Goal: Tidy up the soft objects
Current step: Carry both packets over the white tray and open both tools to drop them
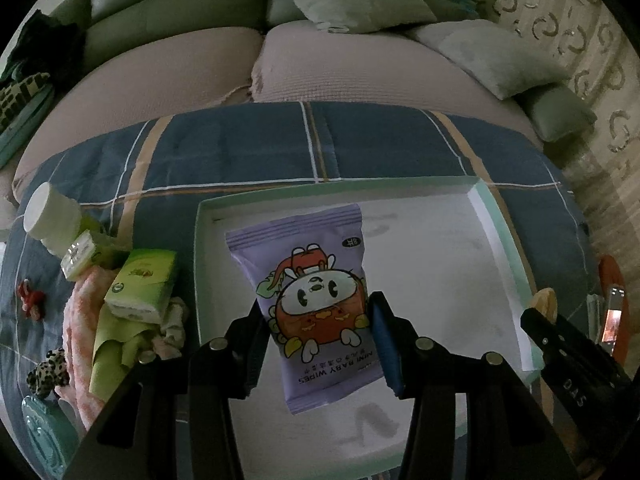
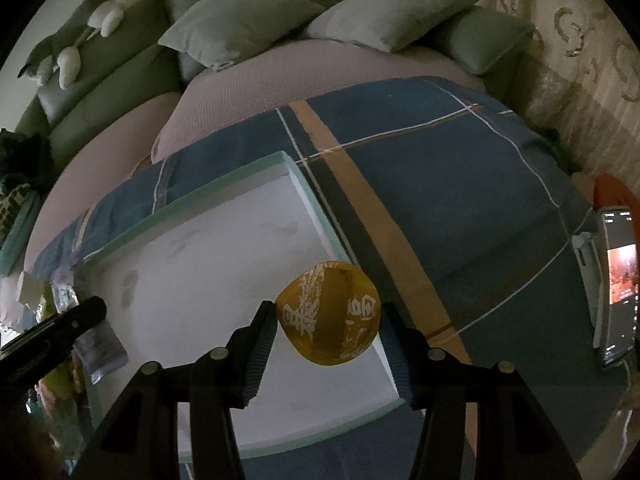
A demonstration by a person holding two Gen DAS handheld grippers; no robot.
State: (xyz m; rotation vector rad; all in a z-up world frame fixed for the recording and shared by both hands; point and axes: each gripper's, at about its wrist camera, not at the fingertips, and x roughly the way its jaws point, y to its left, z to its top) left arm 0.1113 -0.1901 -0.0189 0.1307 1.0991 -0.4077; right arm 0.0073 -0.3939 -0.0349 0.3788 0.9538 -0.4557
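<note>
My left gripper (image 1: 318, 320) is shut on a purple pack of baby wipes (image 1: 316, 280) and holds it over the white box lid with a mint rim (image 1: 502, 232). My right gripper (image 2: 328, 320) is shut on a round yellow pouch with white print (image 2: 330, 314), held above the near right corner of the same box (image 2: 308, 188). The right gripper and pouch also show at the right of the left wrist view (image 1: 544, 304).
Left of the box lie a green tissue pack (image 1: 140, 288), a white jar (image 1: 50, 216), a pink cloth (image 1: 80, 340), a leopard scrunchie (image 1: 46, 372) and a red trinket (image 1: 30, 300). A phone on a stand (image 2: 618, 284) stands right. Pillows (image 2: 236, 16) lie behind.
</note>
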